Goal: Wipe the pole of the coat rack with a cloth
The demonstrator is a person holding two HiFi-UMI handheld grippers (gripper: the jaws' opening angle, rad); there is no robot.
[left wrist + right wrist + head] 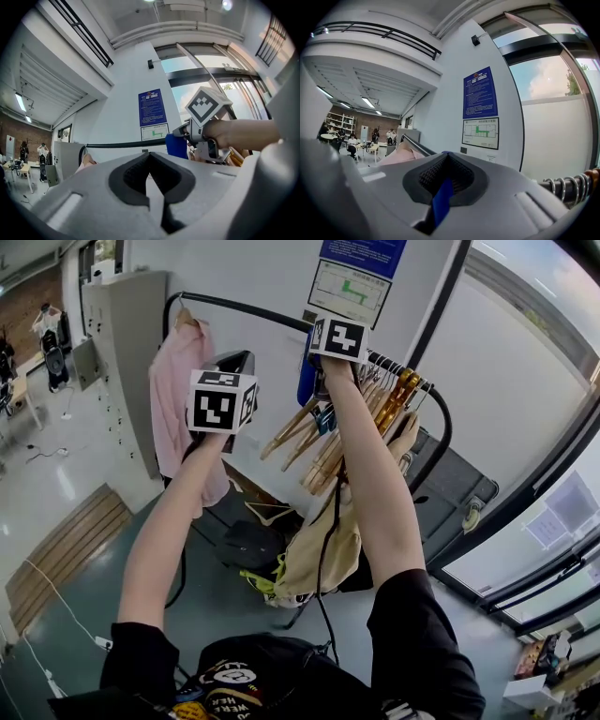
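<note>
The coat rack's black pole (253, 310) runs from upper left to right, and also shows in the left gripper view (117, 145) and the right gripper view (415, 145). My right gripper (317, 334) (446, 158) is raised at the pole, shut on a blue cloth (306, 376) (441, 201) that hangs against the pole (177, 146). My left gripper (236, 362) (150, 155) is held up a little to the left, below the pole, shut with nothing between its jaws. The left gripper view looks across at the right gripper (206, 133).
A pink shirt (183, 399) hangs at the pole's left end. A bunch of wooden hangers (352, 427) crowds the pole just right of the cloth, their hooks (572, 183) close by. Bags and a beige garment (314, 554) lie below. A wall with posters (352, 287) stands behind.
</note>
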